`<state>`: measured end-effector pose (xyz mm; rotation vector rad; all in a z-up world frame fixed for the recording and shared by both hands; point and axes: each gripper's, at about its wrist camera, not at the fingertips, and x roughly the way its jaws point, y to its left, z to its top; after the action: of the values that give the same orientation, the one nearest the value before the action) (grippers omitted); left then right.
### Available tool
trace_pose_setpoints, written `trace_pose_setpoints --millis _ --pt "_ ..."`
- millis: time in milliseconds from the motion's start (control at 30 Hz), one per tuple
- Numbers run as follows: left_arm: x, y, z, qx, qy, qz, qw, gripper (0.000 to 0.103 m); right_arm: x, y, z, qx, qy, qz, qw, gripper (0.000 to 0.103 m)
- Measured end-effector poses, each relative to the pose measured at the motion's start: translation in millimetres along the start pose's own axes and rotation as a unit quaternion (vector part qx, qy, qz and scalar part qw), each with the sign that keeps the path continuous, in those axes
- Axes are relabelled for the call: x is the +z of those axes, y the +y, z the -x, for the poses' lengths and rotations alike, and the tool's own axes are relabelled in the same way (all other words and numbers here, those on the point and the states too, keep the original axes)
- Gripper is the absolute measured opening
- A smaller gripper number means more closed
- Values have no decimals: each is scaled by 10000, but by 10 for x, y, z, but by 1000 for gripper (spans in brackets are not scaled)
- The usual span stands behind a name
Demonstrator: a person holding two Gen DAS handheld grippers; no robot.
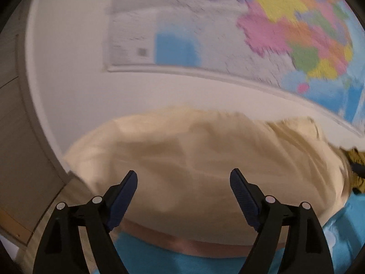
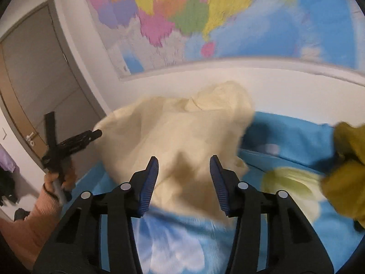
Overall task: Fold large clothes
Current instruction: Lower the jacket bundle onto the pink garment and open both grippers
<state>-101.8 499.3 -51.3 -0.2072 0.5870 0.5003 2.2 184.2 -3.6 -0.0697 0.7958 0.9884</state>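
Observation:
A large cream garment [image 1: 194,166] lies bunched on a blue bed sheet [image 1: 159,258]. It also shows in the right wrist view [image 2: 173,132], heaped near the wall. My left gripper [image 1: 183,178] is open and empty just above the cloth. It shows in the right wrist view [image 2: 75,137] at the cloth's left edge, held in a hand. My right gripper [image 2: 183,164] is open and empty over the near part of the cream garment. Both views are blurred.
A mustard-yellow garment [image 2: 346,171] lies at the right on the blue cloud-print sheet [image 2: 173,246]. A coloured wall map [image 2: 205,22] hangs on the white wall behind the bed. A grey door [image 2: 34,80] stands at the left.

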Motion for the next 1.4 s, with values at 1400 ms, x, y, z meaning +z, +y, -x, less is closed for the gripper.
trace_pose_setpoints --millis 1400 --pt "-396 -861 -17 253 220 -395 9987 91 -382 435 -644 -244 432 721 9962 72"
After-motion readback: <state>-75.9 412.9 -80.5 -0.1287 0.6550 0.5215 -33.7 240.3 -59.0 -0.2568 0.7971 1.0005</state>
